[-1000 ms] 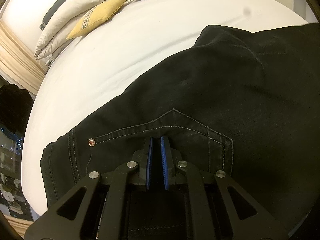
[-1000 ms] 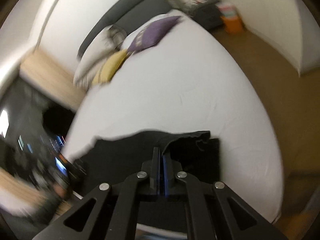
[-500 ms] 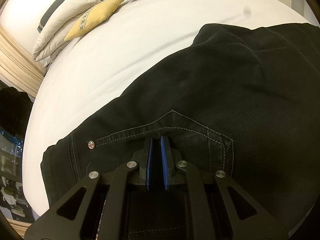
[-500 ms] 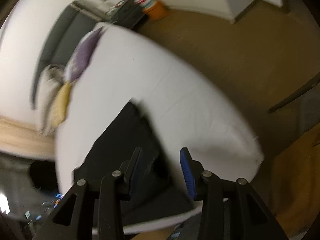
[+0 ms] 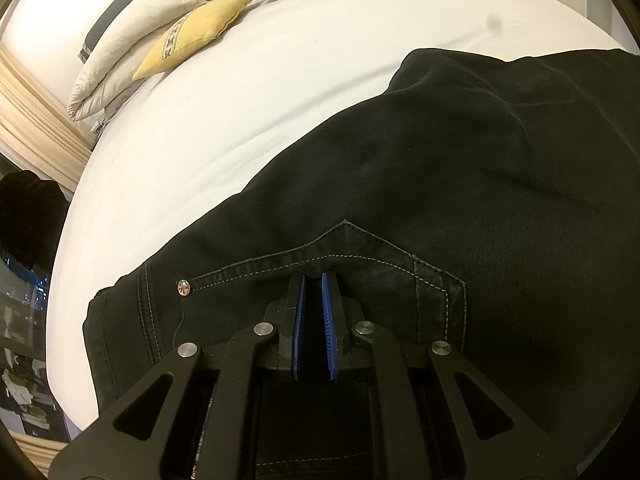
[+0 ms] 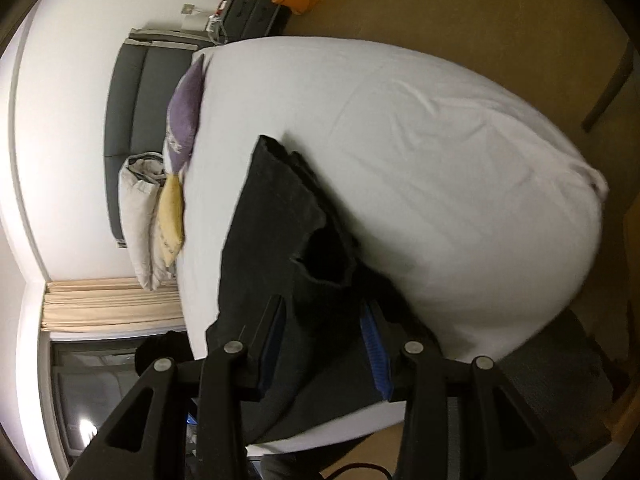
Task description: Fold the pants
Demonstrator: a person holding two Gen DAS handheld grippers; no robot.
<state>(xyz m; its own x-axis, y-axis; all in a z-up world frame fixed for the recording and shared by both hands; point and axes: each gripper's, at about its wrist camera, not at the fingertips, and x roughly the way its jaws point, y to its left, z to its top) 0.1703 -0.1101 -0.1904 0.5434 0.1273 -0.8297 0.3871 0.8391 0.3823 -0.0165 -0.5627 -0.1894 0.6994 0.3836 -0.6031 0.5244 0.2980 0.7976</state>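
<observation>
The pants (image 5: pixel 460 184) lie spread across the near part of the bed (image 5: pixel 280 92), black denim, with the back pocket (image 5: pixel 360 256) facing up and a rivet (image 5: pixel 184 287) at its corner. In the right wrist view they run as a long dark strip from the near edge of the bed toward the pillows (image 6: pixel 140 220), with the far end rumpled and a raised fold gaping open partway along.

The left claw (image 5: pixel 313 280) sits on the pocket area with its blue pads drawn close, only a narrow slit between them. Whether any cloth is caught in that slit I cannot tell; it may just be pressing down on the fabric. The right claw (image 6: pixel 322 308) is spread wide, one finger either side of the dark cloth near the bed's edge, nothing pinched.

Denim like this is soft but heavy for cloth: it drapes and sags, holds a crease fairly well, and is not slippery. A single layer will slide out of a shallow pinch, so the thick seamed parts are the places to grip: the waistband, the pocket's stitched edge, the hem. For a fold, I judge the right claw should close on a doubled edge near where it hovers, while the left pins the seat flat
</observation>
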